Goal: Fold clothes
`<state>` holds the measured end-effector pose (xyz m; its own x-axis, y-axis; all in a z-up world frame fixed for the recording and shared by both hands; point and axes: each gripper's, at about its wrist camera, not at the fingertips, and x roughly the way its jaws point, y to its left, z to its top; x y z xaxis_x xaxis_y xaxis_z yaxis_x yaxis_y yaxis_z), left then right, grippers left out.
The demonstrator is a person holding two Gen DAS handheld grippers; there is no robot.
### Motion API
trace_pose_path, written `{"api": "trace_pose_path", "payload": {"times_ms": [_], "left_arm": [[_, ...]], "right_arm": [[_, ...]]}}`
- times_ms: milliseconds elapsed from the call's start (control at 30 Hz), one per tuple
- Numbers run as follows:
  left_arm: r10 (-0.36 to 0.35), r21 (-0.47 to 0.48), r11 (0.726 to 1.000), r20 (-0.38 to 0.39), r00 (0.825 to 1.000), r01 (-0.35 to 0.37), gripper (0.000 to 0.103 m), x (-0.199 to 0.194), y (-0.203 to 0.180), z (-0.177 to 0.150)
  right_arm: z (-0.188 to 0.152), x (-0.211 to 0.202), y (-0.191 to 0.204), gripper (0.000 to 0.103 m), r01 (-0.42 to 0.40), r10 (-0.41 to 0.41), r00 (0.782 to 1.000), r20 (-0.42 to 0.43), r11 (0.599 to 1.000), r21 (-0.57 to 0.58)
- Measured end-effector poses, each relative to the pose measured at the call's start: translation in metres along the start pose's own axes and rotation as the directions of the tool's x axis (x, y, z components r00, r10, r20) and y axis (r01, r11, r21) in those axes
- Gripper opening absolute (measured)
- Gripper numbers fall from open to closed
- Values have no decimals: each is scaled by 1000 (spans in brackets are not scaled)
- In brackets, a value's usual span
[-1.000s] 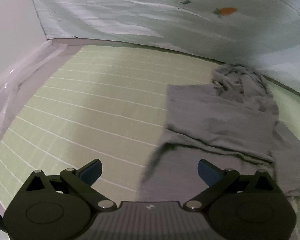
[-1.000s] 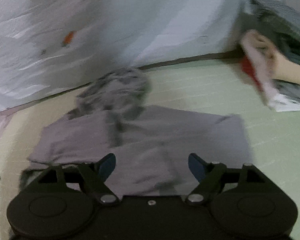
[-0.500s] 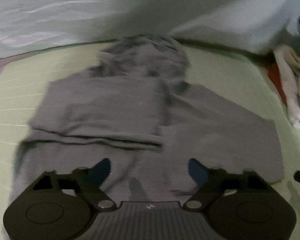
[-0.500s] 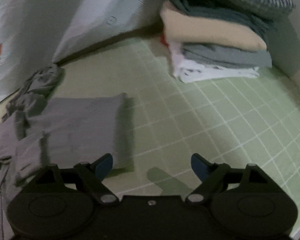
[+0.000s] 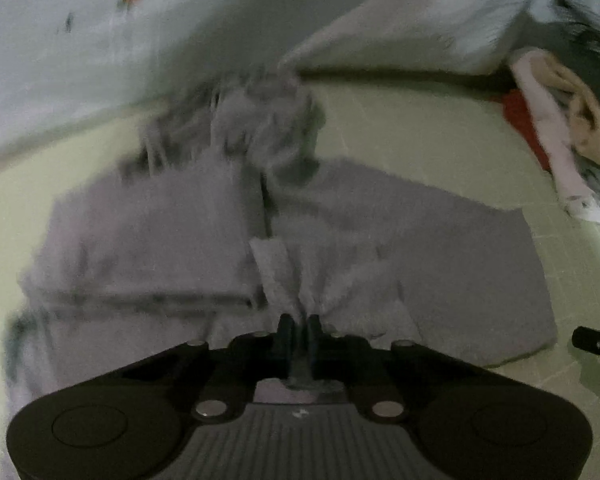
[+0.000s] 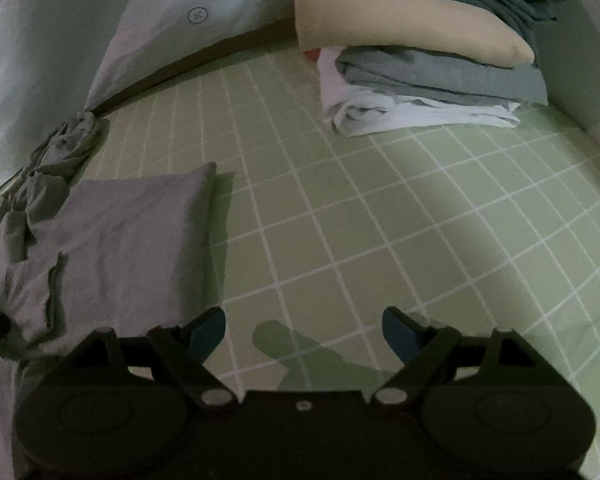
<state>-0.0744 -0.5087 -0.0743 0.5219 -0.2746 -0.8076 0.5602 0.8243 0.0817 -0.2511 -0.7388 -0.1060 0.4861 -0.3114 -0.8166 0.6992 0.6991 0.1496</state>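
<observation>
Grey garment [image 5: 440,248] lies spread on the green checked mat [image 6: 380,208], crumpled end toward the back edge by the pale sheet [image 5: 80,40]. Left gripper [image 5: 299,322] fingers pinched tight on a bunched fold near the garment's front edge. Right gripper [image 6: 303,326] fingers wide, nothing between them, over bare mat just beside the garment's right edge. Folded stack [image 6: 420,64] at back right corner.

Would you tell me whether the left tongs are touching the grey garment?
Touching: in the left wrist view the left tongs are shut on a bunched fold of the grey garment, cloth puckering toward the tips.
</observation>
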Motion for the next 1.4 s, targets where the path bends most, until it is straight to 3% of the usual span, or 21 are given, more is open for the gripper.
{"api": "trace_pose_path", "payload": {"times_ms": [233,367,467,533,633,700,833,967,1167,1400], "left_arm": [[3,53,999,189,982,-13,3,-57,38,27],[44,-40,999,276,960,-34,3,-85,109,48],[118,-130,988,331,936,-78,3,-103,180,58],[177,-181,976,322,930,-123,4,-100,227,58],[286,-265,938,217,933,-226,8,-71,287,42],[341,-313,906,140,929,-285,19,-50,325,30],[254,-368,902,22,967,-228,24,-10,359,6],[138,-340,932,14,990,-125,42,12,353,-3],[-17,-241,970,35,999,25,56,32,316,1],[-90,-170,981,9,996,90,58,53,287,1]], "right_arm": [[-13,-12,23,86,31,-31,999,13,999,25],[-21,-21,49,86,59,-60,998,19,998,36],[-25,-27,75,86,72,-72,997,29,997,25],[-29,-28,95,86,75,-75,997,32,997,14],[-32,-24,127,86,80,-79,996,27,997,-17],[-31,-22,148,86,86,-85,996,27,995,-39],[-22,-16,184,86,108,-106,994,39,993,-53],[-7,2,211,86,132,-132,991,33,991,-22],[7,28,235,86,216,-216,976,2,976,25],[5,23,243,86,205,-205,979,-2,979,-11]]}}
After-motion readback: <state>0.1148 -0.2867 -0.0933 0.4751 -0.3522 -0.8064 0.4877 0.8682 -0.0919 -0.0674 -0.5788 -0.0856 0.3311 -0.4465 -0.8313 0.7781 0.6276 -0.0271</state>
